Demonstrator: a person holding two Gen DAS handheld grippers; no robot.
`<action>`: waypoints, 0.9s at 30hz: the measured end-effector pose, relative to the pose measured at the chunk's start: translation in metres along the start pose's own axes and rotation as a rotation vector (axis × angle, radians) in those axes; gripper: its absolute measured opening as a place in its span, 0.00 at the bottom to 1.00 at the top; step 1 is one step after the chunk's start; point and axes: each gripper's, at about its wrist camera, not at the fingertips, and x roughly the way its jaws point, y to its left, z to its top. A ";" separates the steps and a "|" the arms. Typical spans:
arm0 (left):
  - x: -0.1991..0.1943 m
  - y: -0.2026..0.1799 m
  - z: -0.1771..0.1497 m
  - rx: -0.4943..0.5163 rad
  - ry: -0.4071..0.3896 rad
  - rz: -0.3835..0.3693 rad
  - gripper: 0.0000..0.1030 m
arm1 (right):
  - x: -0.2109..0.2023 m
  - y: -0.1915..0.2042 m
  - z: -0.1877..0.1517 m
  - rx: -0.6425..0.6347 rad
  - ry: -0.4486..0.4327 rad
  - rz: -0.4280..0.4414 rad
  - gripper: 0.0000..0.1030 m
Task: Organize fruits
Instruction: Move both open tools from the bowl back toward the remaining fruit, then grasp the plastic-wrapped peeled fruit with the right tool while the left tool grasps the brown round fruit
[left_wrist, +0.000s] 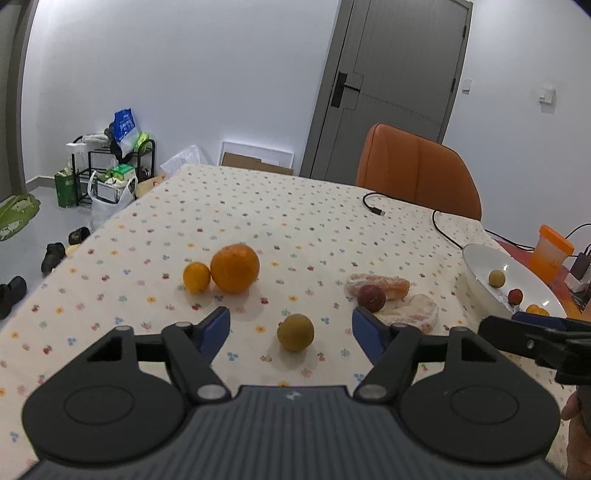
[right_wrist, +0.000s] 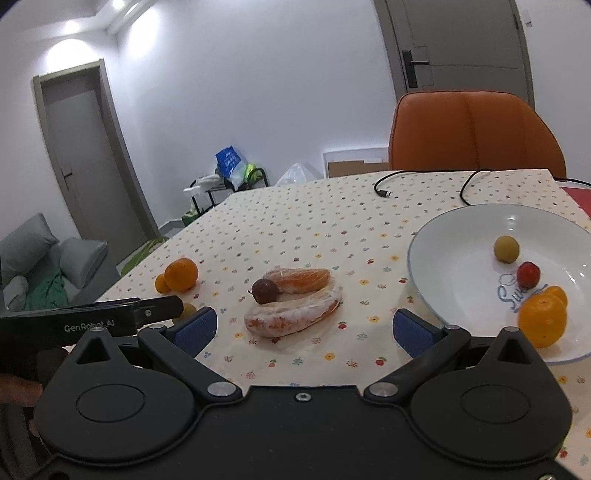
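My left gripper (left_wrist: 291, 323) is open just above the cloth, and a small yellow-green fruit (left_wrist: 295, 332) lies between its fingers, untouched. Farther back sit a large orange (left_wrist: 235, 268) and a small orange (left_wrist: 196, 277). A dark red fruit (left_wrist: 371, 298) rests against two peeled pomelo segments (left_wrist: 410, 314). My right gripper (right_wrist: 304, 326) is open too, low over the cloth just before the pomelo segments (right_wrist: 291, 317) and the dark red fruit (right_wrist: 265, 291). The white plate (right_wrist: 461, 266) at right holds a green fruit (right_wrist: 506, 249), a red fruit (right_wrist: 528, 275) and an orange (right_wrist: 542, 321).
An orange chair (right_wrist: 476, 136) stands behind the table's far edge. A black cable (left_wrist: 373, 208) lies on the cloth near it. An orange cup (left_wrist: 550, 253) and a charger are beyond the plate (left_wrist: 491, 291). The floor at left holds a rack, bags and shoes.
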 end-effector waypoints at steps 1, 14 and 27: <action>0.002 0.000 -0.001 -0.003 0.003 0.000 0.66 | 0.003 0.001 0.000 -0.004 0.006 -0.001 1.00; 0.024 -0.001 -0.006 -0.022 0.044 0.000 0.49 | 0.039 0.015 0.004 -0.074 0.080 -0.014 1.00; 0.018 0.014 -0.006 -0.076 0.036 0.019 0.23 | 0.065 0.024 0.011 -0.123 0.127 -0.016 1.00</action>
